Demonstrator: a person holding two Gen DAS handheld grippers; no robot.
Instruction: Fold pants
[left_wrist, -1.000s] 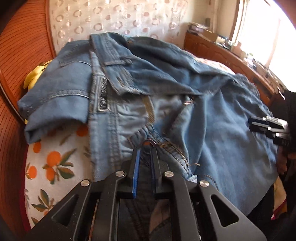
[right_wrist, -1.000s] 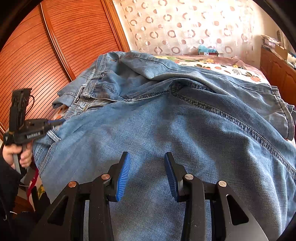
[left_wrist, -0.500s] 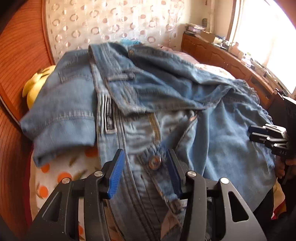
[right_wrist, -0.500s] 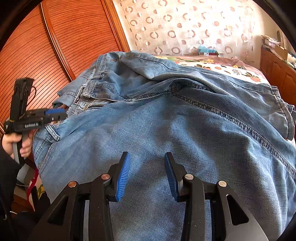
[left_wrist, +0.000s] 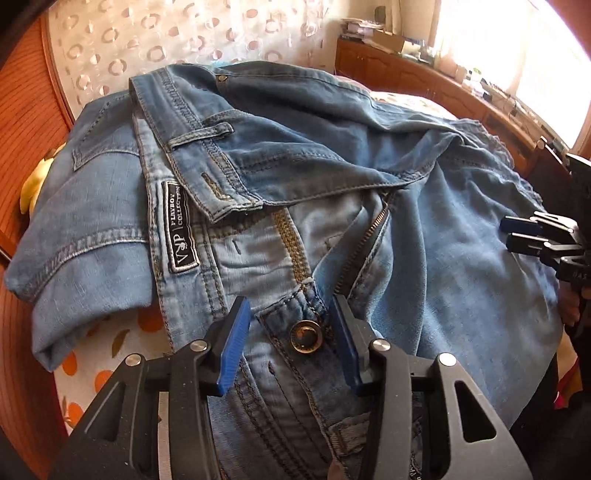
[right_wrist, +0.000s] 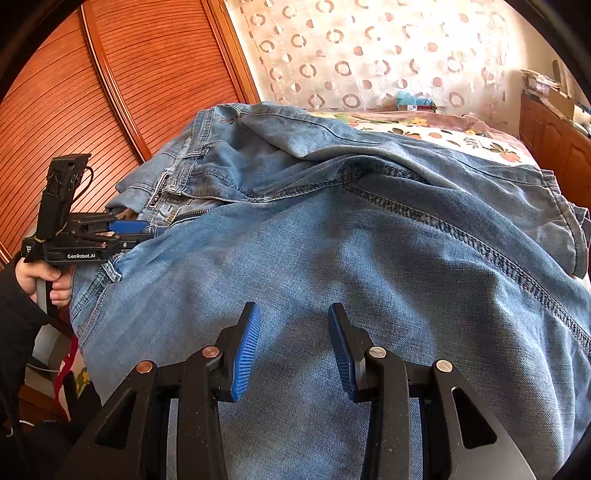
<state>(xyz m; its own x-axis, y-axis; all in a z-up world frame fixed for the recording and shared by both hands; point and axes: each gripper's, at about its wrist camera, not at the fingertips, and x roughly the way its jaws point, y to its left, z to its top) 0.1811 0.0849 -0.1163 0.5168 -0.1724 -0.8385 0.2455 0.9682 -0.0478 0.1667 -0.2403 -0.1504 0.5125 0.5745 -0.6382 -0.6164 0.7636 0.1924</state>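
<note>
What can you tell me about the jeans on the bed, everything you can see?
The jeans are faded light-blue denim, lying rumpled across a bed with an orange-fruit print sheet. The fly is unzipped, with the brass button between the pads of the open left gripper. A black label sits inside the waistband. The open right gripper hovers over one leg.

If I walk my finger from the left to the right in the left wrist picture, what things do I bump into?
Yellow thing → black label → metal button → zipper → right gripper.
</note>
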